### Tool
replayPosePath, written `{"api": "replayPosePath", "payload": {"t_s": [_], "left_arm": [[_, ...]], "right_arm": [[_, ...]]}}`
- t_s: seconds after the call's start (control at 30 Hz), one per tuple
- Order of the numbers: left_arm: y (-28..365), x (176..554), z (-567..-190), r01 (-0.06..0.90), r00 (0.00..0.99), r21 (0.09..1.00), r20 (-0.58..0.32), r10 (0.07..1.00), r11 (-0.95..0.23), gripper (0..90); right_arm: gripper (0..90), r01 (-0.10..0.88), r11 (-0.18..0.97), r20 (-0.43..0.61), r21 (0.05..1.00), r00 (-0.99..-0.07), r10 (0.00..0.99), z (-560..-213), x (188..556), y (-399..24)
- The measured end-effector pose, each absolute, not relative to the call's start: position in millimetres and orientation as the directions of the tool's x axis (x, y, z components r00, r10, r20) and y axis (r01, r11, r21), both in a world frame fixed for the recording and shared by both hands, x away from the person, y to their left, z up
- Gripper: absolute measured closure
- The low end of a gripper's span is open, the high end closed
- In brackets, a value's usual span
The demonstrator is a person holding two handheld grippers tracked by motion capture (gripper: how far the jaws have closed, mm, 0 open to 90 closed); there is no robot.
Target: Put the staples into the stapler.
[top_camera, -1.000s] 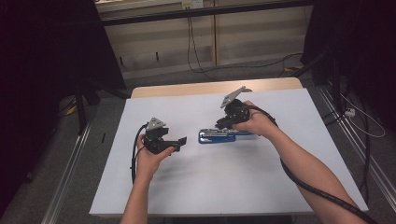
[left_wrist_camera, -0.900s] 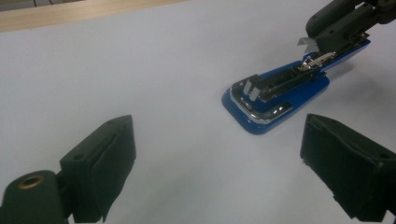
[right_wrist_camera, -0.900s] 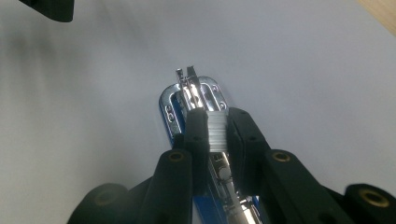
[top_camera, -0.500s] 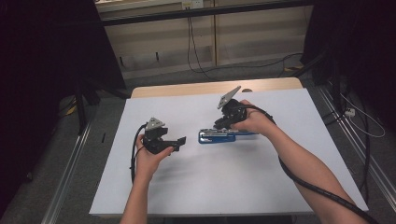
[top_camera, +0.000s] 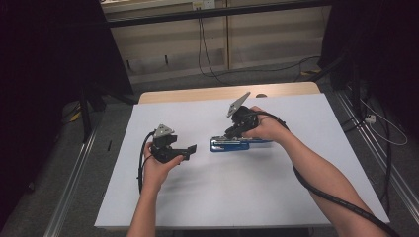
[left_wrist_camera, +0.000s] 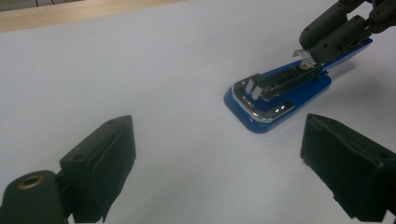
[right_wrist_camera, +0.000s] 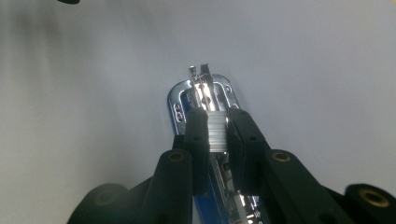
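A blue stapler point(top_camera: 232, 145) lies on the white table with its top swung open and its metal magazine point(left_wrist_camera: 273, 86) bare. My right gripper point(right_wrist_camera: 215, 114) points down over the magazine, shut on a short silver strip of staples point(right_wrist_camera: 216, 133) held between its pads. In the high view the right gripper point(top_camera: 235, 131) sits on the stapler's middle. From the left gripper view the right gripper point(left_wrist_camera: 327, 35) reaches in from the top right. My left gripper point(left_wrist_camera: 217, 126) hovers just left of the stapler, jaws wide open with nothing between them; the high view places the left gripper point(top_camera: 190, 149) a hand's width away.
The white sheet point(top_camera: 207, 197) covers most of the table, and a wooden strip point(top_camera: 217, 93) shows along the far edge. Metal rails point(top_camera: 74, 192) run along both sides on the floor. A thick black cable point(top_camera: 326, 192) trails along the right forearm.
The right gripper has tipped slightly to the left over the stapler, still holding the staple strip. The left gripper has stayed where it was.
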State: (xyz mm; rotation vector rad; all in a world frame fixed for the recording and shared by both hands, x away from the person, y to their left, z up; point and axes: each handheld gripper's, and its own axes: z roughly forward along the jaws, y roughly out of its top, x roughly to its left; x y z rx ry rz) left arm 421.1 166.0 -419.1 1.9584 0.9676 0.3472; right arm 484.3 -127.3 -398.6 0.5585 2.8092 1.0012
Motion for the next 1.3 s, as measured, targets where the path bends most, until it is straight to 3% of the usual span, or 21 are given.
{"api": "replayPosePath", "payload": {"t_s": [1.3], "left_arm": [[170, 424, -424, 0.510, 0.642, 0.809, -0.133, 0.755, -0.292, 10.5]], "right_arm": [[78.9, 0.160, 0.756, -0.001, 0.634, -0.978, 0.208, -415, 502, -108]]}}
